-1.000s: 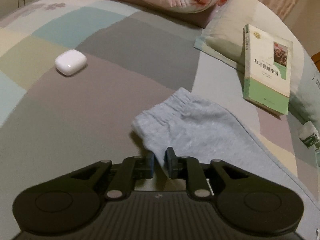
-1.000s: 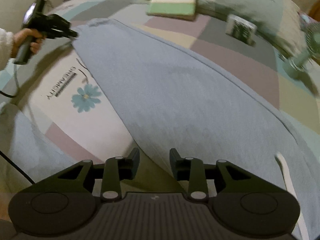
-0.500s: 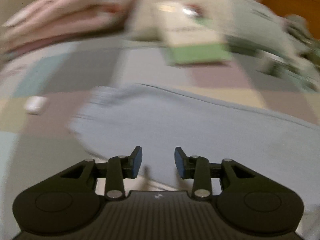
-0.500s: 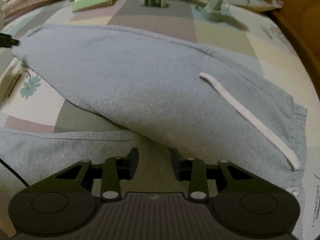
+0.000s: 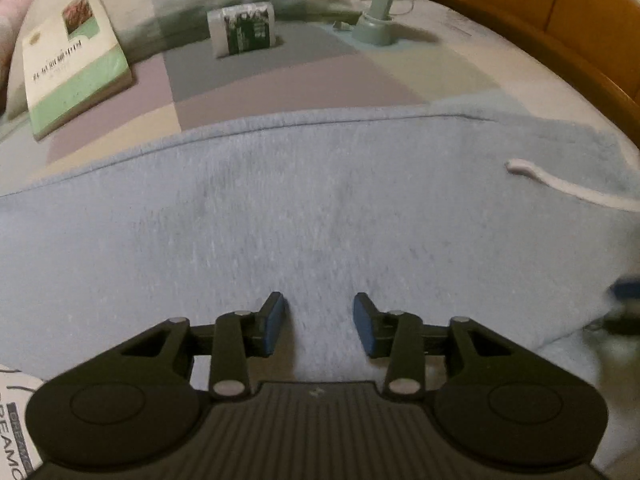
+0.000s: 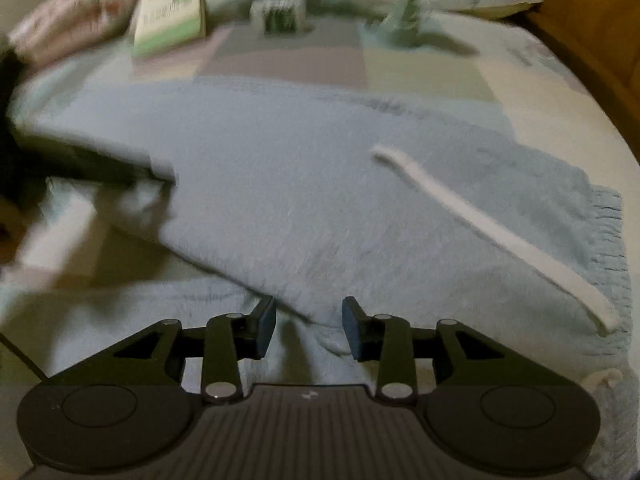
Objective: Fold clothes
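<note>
Light grey-blue sweatpants [image 5: 280,200] lie spread over the patchwork bedsheet, one leg folded over the other. Their white drawstring [image 5: 560,188] lies loose on top. My left gripper [image 5: 319,322] hovers over the middle of the cloth. Its jaws are opening, and nothing is pinched between them. In the right wrist view the sweatpants [image 6: 300,200] end in a ribbed waistband [image 6: 608,240] at the right, which the drawstring [image 6: 480,220] crosses. My right gripper [image 6: 309,326] is just above the folded edge with its jaws easing apart, and the pads are not pressing on the cloth.
At the far side of the bed lie a green-and-white book [image 5: 72,60], a small tissue pack [image 5: 244,28] and a green desk fan [image 5: 380,16]. A wooden bed frame [image 5: 560,20] borders the right. A blurred dark shape [image 6: 80,160] moves at the left of the right wrist view.
My left gripper let go of the leg cuff, opened, and swept right along the pants to their middle. My right gripper shifted toward the waistband end.
</note>
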Available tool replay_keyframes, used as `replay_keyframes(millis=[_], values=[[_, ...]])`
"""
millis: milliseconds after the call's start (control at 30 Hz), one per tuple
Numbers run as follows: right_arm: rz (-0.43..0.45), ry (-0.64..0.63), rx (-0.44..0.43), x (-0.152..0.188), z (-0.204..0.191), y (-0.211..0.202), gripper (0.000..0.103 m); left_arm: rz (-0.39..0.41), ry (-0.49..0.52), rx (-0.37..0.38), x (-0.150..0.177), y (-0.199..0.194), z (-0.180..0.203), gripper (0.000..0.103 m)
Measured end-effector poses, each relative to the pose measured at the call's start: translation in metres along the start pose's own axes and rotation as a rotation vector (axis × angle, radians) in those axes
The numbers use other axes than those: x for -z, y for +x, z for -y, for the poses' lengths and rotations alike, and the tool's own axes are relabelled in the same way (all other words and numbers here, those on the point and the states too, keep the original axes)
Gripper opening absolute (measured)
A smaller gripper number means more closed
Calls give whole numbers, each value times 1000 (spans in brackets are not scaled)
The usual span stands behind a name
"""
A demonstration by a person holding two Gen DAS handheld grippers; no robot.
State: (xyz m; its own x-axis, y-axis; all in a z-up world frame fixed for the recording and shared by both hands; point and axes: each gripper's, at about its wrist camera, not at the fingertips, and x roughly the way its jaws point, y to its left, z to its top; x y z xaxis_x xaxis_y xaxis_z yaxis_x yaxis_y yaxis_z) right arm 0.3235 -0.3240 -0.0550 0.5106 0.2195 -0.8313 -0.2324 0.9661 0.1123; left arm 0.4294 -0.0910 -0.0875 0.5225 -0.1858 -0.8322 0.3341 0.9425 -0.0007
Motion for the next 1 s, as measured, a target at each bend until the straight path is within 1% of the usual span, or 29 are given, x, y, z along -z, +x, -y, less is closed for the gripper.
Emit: replay_keyframes(millis=[67,133,200,267,333,367,433,500,567,600,700,767,867,900,1000], values=[[-2,39,36,2,24,-8,42,-21,6,-13,-5,-1,1,42],[-6,76,76,5,49,-16,43,-22,7,-23,-12,-4,4,42],[-16,105,130,1,77,-14,43,-15,11,-30,-21,-8,8,42],[-5,126,149,-11,98,-12,43,13,21,-16,-33,-12,18,42],[35,156,132,-31,120,-8,44,25,23,9,-44,-10,30,42],[57,172,122,-41,131,-6,46,28,26,19,-48,-7,37,43],[52,213,124,-59,149,11,50,31,40,28,-53,0,52,43],[28,256,141,-75,164,33,50,29,53,19,-54,9,63,43],[-43,307,189,-84,176,61,50,15,45,4,-52,19,68,43],[-61,328,213,-83,181,71,50,5,37,-3,-51,25,70,43],[-27,276,281,-91,182,83,51,-13,9,-31,-47,37,68,46],[-6,278,301,-99,187,91,53,-12,-1,-30,-47,38,66,47],[-8,263,302,-109,190,97,55,-33,-7,-41,-51,37,67,48],[-11,260,290,-109,191,96,56,-40,-9,-45,-53,36,67,48],[-14,262,206,-104,194,75,60,-53,-11,-51,-63,30,69,44]])
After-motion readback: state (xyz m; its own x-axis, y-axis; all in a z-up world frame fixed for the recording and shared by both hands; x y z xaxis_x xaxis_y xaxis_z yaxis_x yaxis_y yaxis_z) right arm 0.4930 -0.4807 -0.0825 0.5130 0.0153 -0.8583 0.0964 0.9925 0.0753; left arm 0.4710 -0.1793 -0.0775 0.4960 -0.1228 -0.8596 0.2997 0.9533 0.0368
